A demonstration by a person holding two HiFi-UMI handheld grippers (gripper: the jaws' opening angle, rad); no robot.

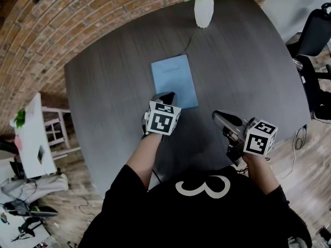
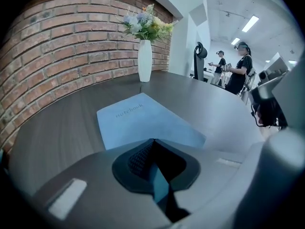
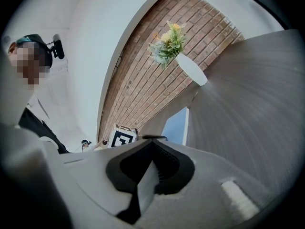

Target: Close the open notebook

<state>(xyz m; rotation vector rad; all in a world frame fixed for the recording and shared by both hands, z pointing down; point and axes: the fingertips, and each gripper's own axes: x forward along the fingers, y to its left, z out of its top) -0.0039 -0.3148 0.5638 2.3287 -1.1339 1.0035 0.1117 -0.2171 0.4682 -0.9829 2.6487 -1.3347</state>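
The thin light-blue notebook (image 1: pixel 174 81) lay closed in the middle of the dark grey round table (image 1: pixel 248 61).
The left gripper (image 1: pixel 165 97), jaws together and empty, was at its near edge; a forward nudge could slide it. The right gripper (image 1: pixel 223 118), jaws together too, was apart at the right.

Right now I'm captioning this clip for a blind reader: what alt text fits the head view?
Seen from above, a closed blue notebook lies flat on a dark grey table. The left gripper is at the notebook's near left corner, and the right gripper is off to the right over bare table. A white vase of flowers stands at the far edge.
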